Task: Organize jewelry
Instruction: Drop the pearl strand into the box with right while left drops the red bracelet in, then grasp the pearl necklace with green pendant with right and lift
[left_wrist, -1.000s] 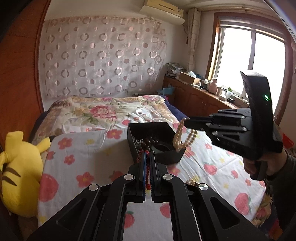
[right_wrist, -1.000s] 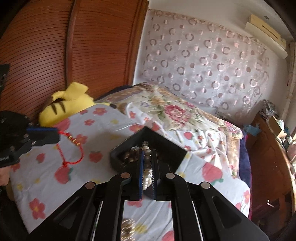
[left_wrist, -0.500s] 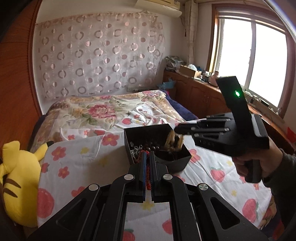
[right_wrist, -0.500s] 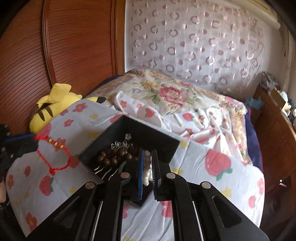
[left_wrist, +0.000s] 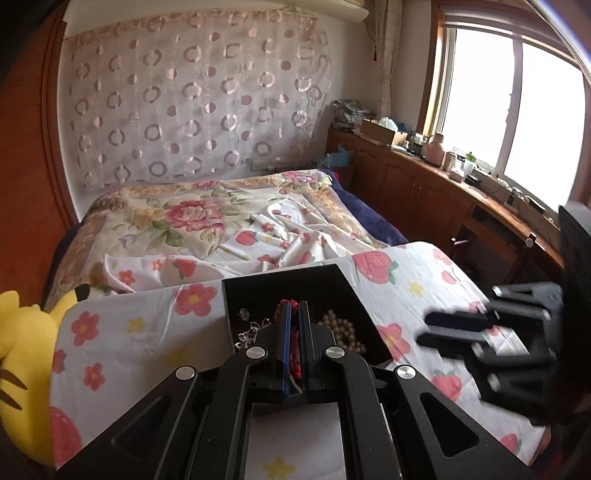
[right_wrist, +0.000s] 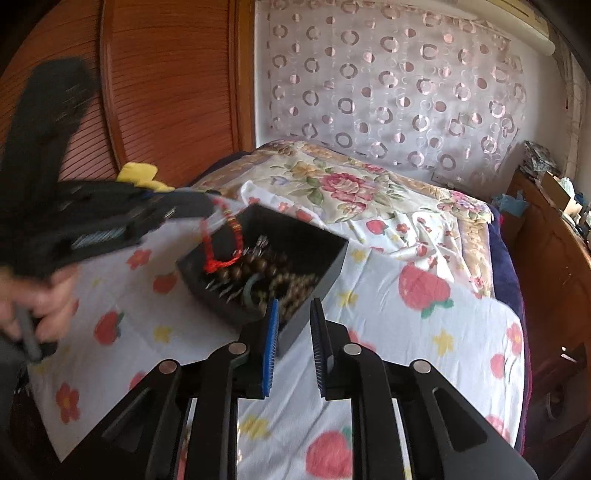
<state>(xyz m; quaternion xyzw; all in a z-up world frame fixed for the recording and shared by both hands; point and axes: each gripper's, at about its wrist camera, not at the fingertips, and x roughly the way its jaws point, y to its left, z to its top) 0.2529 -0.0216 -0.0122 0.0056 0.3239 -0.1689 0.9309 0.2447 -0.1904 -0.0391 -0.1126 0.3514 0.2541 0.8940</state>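
A black box (left_wrist: 334, 284) (right_wrist: 325, 254) sits on a strawberry-print cloth and holds dark wooden beads (right_wrist: 255, 267), silver pieces (left_wrist: 245, 325) and a pearl bead strand (left_wrist: 341, 328). My left gripper (left_wrist: 292, 314) is shut on a red cord bracelet (right_wrist: 221, 240) that hangs over the box's near-left corner in the right wrist view. My right gripper (right_wrist: 293, 314) is open and empty, just back from the box's near side; it shows blurred in the left wrist view (left_wrist: 454, 326), to the right of the box.
A yellow plush toy (left_wrist: 22, 350) lies at the cloth's left edge. A floral quilt (left_wrist: 192, 218) covers the bed behind. A wooden wardrobe (right_wrist: 155, 92) stands to the left and a cluttered wooden counter (left_wrist: 443, 173) runs under the window.
My right gripper opened, left the pearl strand in the box and drew back to the right. My left gripper moved forward over the box with the red bracelet.
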